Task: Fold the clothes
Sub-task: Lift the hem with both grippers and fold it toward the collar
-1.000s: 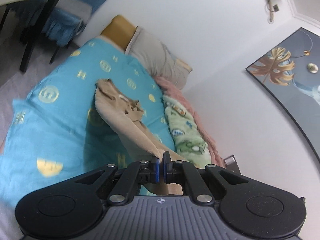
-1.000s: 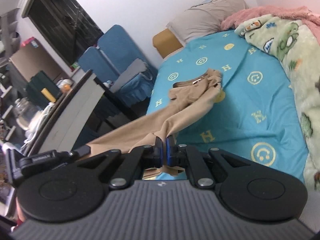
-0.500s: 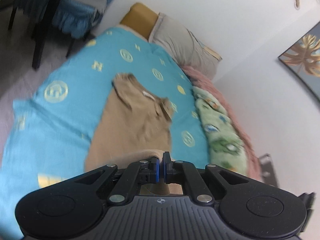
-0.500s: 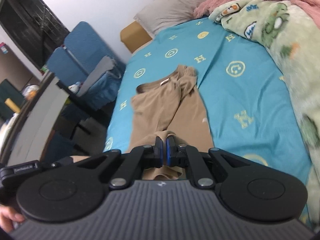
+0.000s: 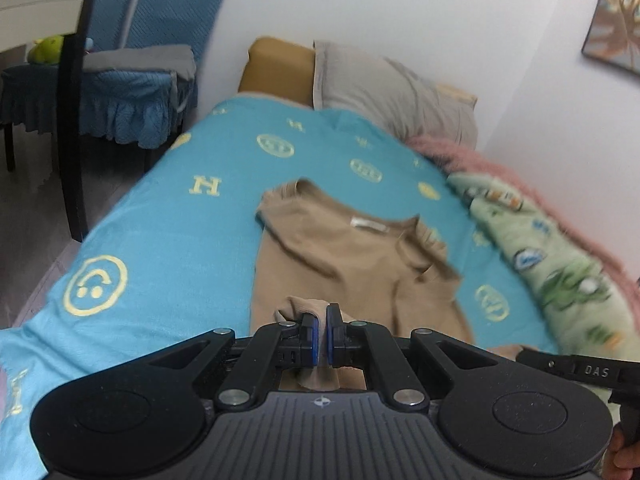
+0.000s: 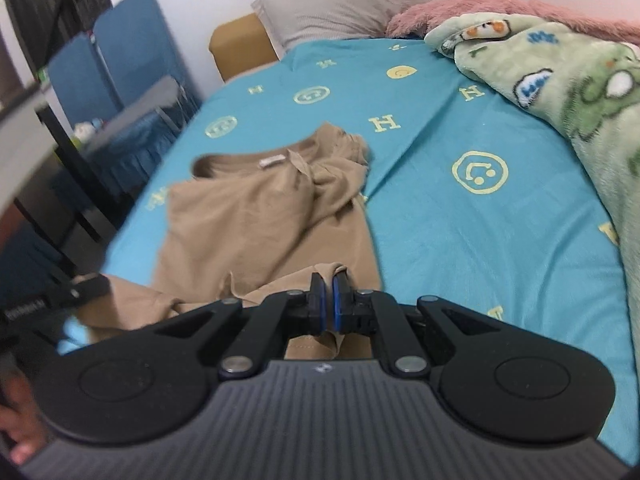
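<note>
A bed spread with a turquoise cotton sheet printed with yellow smiley faces carries a tan short-sleeved knit T-shirt, lying collar-away along its middle. At the near hem, 2 black two-finger tools, the left gripper and right gripper, each pinch bunched tan fabric between closed blue pads.

Left claw: jaws closed, blue pads pinching a fold of tan cloth, pointing forward and downward. Right claw: jaws closed likewise on tan cloth, angled downward. The other claw's black handle shows at the frame edge in each wrist view, with part of a hand gripping it.
</note>
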`<state>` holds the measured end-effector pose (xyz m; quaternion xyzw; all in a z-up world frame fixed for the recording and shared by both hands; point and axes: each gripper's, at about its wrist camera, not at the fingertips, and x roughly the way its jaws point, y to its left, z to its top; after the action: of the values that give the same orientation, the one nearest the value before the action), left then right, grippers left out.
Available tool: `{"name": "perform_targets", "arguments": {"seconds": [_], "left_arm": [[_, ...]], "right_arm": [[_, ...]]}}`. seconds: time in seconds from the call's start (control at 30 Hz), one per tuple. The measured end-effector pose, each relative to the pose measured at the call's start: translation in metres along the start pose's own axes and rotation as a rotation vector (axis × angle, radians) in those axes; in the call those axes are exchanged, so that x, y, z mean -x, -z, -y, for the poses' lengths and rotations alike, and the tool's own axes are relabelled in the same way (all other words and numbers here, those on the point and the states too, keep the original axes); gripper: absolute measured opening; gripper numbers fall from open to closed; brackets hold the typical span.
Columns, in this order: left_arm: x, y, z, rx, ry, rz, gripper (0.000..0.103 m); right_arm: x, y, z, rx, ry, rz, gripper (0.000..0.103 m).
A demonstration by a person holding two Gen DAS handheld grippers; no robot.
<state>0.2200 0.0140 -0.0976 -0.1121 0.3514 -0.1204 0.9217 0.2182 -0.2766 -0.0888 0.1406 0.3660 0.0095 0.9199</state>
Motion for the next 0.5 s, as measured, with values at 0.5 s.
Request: {"name": "perform_targets", "arguments": {"seconds": [0.5], "left_arm": [[-0.067, 0.024, 0.002, -0.146, -0.129, -0.125, 0.007]], "right_arm": [[-0.064, 0.007, 0.008, 0.025, 0.029, -0.093, 0.009]]}}
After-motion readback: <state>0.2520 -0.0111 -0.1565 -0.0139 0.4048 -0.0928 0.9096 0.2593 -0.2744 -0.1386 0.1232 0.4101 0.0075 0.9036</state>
